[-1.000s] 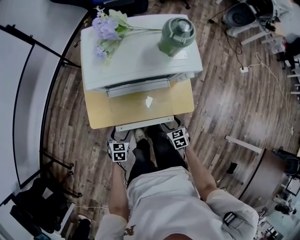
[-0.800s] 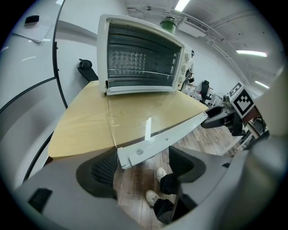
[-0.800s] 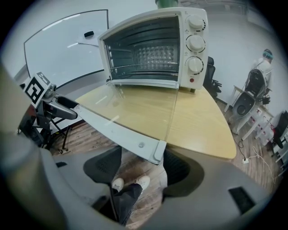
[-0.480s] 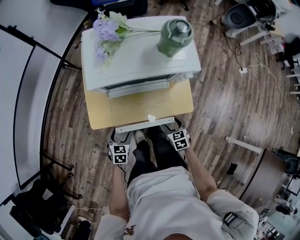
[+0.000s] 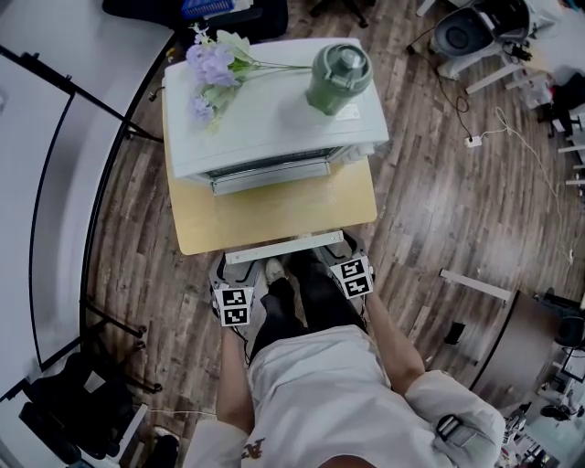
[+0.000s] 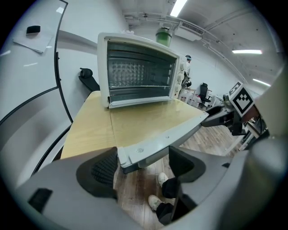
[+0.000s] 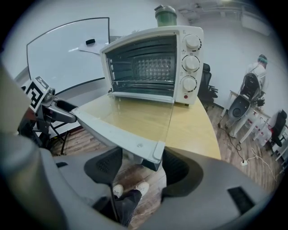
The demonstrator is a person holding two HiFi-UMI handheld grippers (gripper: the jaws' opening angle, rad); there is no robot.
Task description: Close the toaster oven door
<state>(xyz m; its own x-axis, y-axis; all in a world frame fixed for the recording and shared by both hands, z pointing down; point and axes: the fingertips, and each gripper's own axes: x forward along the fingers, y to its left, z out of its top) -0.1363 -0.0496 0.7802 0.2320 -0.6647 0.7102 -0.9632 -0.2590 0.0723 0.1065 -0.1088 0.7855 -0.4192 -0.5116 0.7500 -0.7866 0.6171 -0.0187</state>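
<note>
A white toaster oven (image 5: 274,119) stands on a small wooden table (image 5: 196,224). Its glass door (image 5: 285,247) hangs open, folded down toward me and nearly level. My left gripper (image 6: 143,167) sits under the door's left front corner (image 6: 135,155), which lies between its open jaws; the left pad is beside the corner and the right pad is apart from it. My right gripper (image 7: 143,167) has the door's right front corner (image 7: 150,152) between its jaws. Those jaws have just been closing, and a slit of floor still shows by the left pad.
A green jar (image 5: 340,73) and purple flowers (image 5: 212,69) lie on top of the oven. The person's feet (image 5: 274,270) are on the wood floor just below the door's edge. A whiteboard (image 5: 37,183) curves along the left; office chairs (image 5: 471,27) and a cable (image 5: 498,123) are at the right.
Both grippers and the door's front edge have come up a little. The bright glare on the glass slid toward the front edge and is gone.
</note>
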